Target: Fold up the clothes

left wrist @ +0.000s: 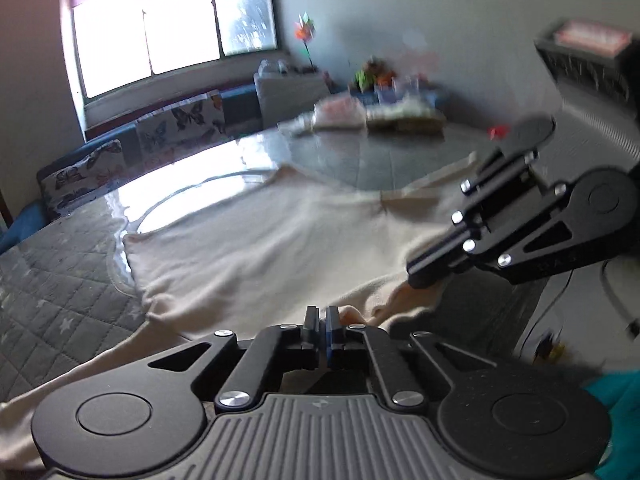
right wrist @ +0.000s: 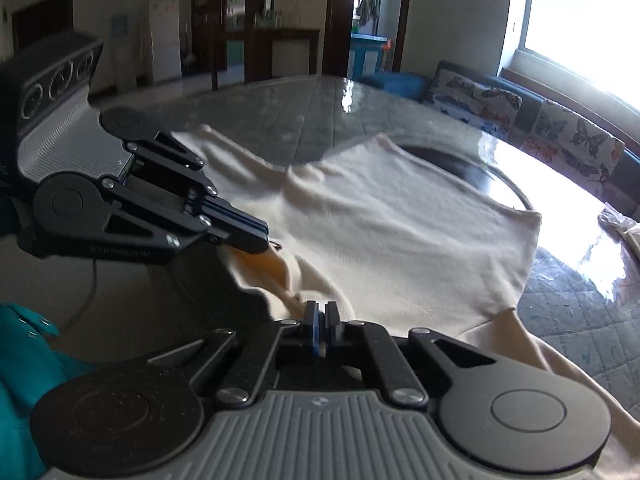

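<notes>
In the left wrist view, the left tool (left wrist: 323,316) is clenched on the near edge of a cream garment (left wrist: 256,240), and a small fold of the cloth sits between its closed jaws. The garment lies spread over the glass-topped surface (left wrist: 380,160), reaching away toward the window. The right tool (left wrist: 416,274) comes in from the right side and bites the same near edge, just beside a bunched part of the cloth.

In the right wrist view, the right tool (right wrist: 321,314) is also clenched, with the garment (right wrist: 400,232) edge pinched between its jaws. The left tool (right wrist: 256,242) holds the edge at the left, where the cloth rises in a small ridge. A teal sleeve (right wrist: 24,360) shows at the lower left.

I judge that the step in hand is the first fold, with both near corners now gripped. The next move probably calls for lifting both tools together and carrying the edge toward the far side, keeping the cloth flat and the two hands level.
</notes>
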Motion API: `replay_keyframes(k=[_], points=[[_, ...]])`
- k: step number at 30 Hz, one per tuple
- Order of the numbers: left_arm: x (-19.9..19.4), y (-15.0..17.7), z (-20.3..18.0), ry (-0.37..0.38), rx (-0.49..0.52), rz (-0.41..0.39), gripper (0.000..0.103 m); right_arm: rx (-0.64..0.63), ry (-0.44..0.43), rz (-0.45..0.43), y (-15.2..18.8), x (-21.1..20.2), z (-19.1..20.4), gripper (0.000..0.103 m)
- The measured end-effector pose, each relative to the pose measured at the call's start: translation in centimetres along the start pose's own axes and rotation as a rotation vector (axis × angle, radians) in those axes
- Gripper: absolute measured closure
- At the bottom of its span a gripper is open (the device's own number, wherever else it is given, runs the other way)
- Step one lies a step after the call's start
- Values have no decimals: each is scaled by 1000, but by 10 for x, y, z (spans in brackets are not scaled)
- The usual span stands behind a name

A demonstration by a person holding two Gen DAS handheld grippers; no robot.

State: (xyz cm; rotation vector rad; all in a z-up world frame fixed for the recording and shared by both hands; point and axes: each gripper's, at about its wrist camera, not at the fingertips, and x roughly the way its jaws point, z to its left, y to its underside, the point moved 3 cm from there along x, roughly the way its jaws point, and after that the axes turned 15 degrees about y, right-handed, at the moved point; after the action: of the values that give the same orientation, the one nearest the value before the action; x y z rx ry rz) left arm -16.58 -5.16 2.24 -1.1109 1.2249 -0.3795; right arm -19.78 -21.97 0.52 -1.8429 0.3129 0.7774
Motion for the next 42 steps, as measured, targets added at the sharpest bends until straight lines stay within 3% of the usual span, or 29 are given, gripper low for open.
replay_keyframes(k=[2, 9, 15, 19, 24, 30, 42], points=[[-10, 1, 1, 18, -16, -31, 100, 5, -10, -10, 1, -9, -3, 101], [-2, 21, -1, 47, -35, 35, 100, -46, -75, 53, 18, -8, 8, 102], [-8, -7, 6, 25, -11, -29, 99, 46, -12, -1, -8, 1, -16, 99], [13, -20, 18, -12, -27, -20, 98, 54, 11, 24, -15, 34, -19, 97], [49, -10, 29, 15, -84, 50, 98, 41, -31, 51, -8, 58, -5, 96], [44, 12, 17, 40, -45, 69, 96, -99, -20, 16, 8, 39, 14, 93], [27, 19, 11, 19, -34, 49, 93, -88, -61, 17, 9, 30, 16, 91]])
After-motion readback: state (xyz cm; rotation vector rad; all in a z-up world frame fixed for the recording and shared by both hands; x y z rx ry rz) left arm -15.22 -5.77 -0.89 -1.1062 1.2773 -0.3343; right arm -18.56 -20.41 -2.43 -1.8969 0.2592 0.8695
